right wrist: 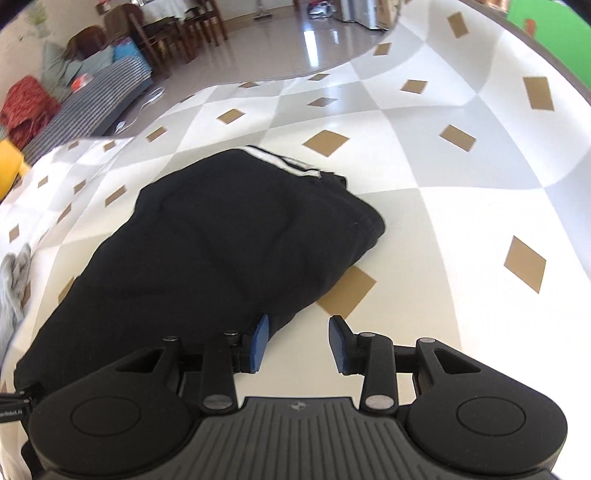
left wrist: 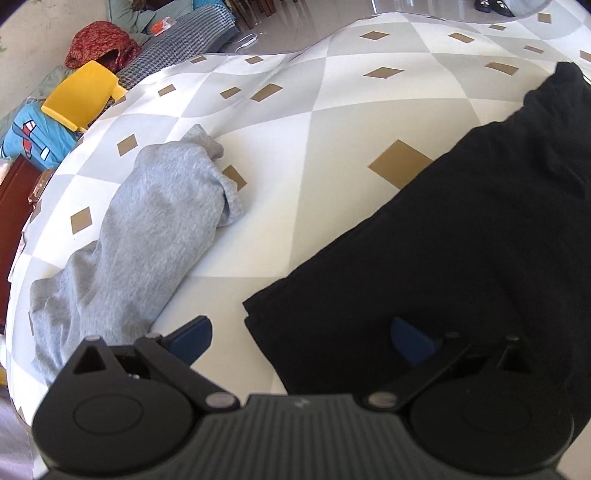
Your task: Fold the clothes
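Observation:
A folded black garment (left wrist: 461, 240) lies on a bed sheet (left wrist: 332, 110) patterned with grey, white and tan diamonds. My left gripper (left wrist: 301, 339) hangs open and wide just above the garment's near left corner, one blue pad over the sheet and the other over the black cloth. In the right wrist view the same black garment (right wrist: 221, 240) shows white stripes at its far end. My right gripper (right wrist: 298, 343) is open at its near right edge; only bare sheet (right wrist: 443, 221) shows between the pads. A crumpled grey garment (left wrist: 155, 221) lies to the left.
Past the bed's left edge are a yellow chair (left wrist: 81, 96), a red cloth (left wrist: 99, 40), a blue cushion (left wrist: 33, 140) and a checked bench (left wrist: 181, 44). Wooden chairs (right wrist: 166, 33) stand on the shiny floor beyond. The grey garment (right wrist: 14, 280) shows at the far left.

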`<state>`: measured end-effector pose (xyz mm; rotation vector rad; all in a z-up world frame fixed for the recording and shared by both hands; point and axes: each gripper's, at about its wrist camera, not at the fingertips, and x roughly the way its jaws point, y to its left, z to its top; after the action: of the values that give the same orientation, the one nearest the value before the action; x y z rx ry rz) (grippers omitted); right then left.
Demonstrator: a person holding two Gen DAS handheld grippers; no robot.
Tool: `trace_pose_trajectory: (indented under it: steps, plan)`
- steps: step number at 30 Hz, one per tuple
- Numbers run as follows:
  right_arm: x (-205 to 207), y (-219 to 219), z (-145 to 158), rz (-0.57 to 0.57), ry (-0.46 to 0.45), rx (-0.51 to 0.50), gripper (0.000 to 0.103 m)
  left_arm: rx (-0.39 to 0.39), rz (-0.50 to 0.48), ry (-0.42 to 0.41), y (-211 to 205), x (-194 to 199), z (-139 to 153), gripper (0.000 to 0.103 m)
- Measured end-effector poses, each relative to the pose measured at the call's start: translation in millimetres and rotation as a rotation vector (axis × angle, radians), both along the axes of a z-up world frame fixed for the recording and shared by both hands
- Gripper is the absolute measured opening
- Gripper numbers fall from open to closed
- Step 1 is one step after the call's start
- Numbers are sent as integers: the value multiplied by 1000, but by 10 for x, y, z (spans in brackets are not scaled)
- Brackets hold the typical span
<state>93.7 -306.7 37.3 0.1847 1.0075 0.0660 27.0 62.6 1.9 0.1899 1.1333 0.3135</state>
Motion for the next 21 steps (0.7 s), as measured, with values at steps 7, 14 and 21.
trace_pose_trajectory:
  steps: [7, 14, 21]
  plan:
    - [249, -327, -136, -216, 22, 137, 37, -153, 165, -46, 241, 49, -28, 103]
    - [424, -290, -187, -246, -17, 153, 38, -179, 176, -65, 269, 65, -52, 103]
    - [436, -123, -226, -212, -54, 73, 36, -148, 149, -75, 211, 112, -50, 103]
